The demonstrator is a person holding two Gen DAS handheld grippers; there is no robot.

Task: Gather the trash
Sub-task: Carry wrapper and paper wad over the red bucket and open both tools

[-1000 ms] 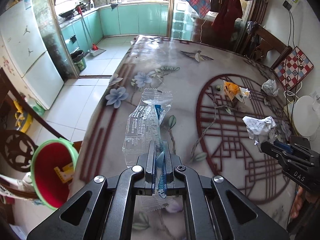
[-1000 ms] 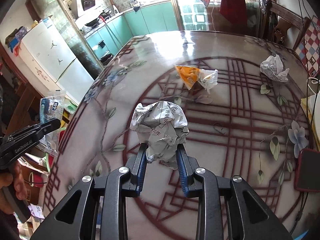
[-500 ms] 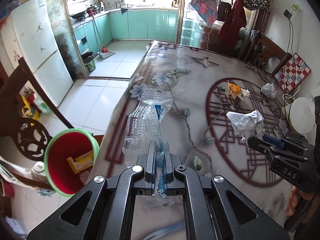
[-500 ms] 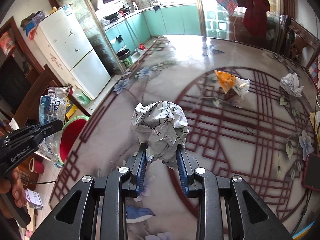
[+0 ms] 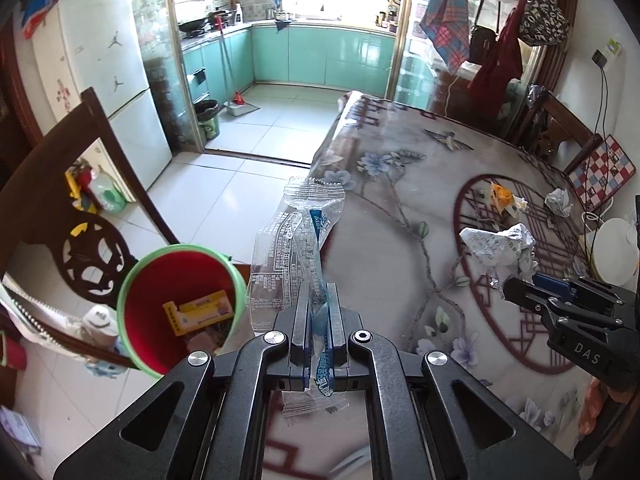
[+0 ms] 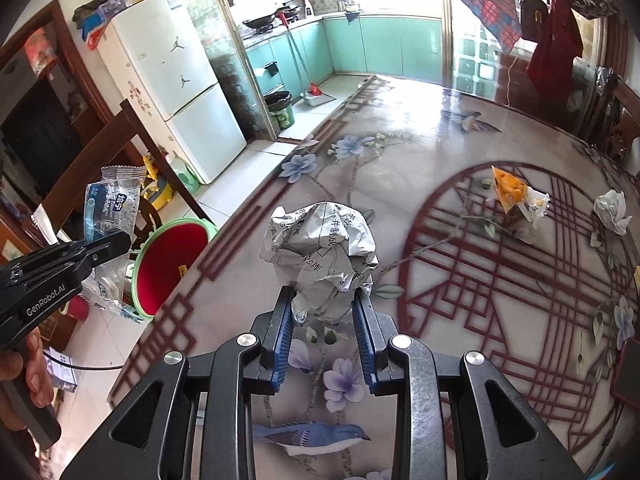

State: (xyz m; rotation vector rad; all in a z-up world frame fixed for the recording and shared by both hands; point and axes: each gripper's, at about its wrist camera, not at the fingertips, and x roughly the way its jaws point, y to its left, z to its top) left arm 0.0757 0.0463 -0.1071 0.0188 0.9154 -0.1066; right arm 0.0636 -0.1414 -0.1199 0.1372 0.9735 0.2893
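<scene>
My left gripper (image 5: 318, 312) is shut on a clear plastic wrapper (image 5: 294, 248) with blue print, held near the table's left edge. The wrapper also shows in the right wrist view (image 6: 110, 208). My right gripper (image 6: 322, 300) is shut on a crumpled printed paper ball (image 6: 320, 244), held above the table; it also shows in the left wrist view (image 5: 500, 248). A red bin with a green rim (image 5: 136, 280) stands on the floor left of the table, with a yellow box inside. An orange wrapper (image 6: 512, 196) and a second paper ball (image 6: 612, 210) lie on the table.
The patterned table (image 6: 460, 280) fills the right side. A dark wooden chair (image 5: 76, 200) stands beside the bin. A white fridge (image 5: 112, 92) is at the left. A dark phone (image 6: 628, 372) lies at the table's right edge.
Both grippers have pulled back toward the table's left edge with their trash still held. The red bin has come nearer in both views.
</scene>
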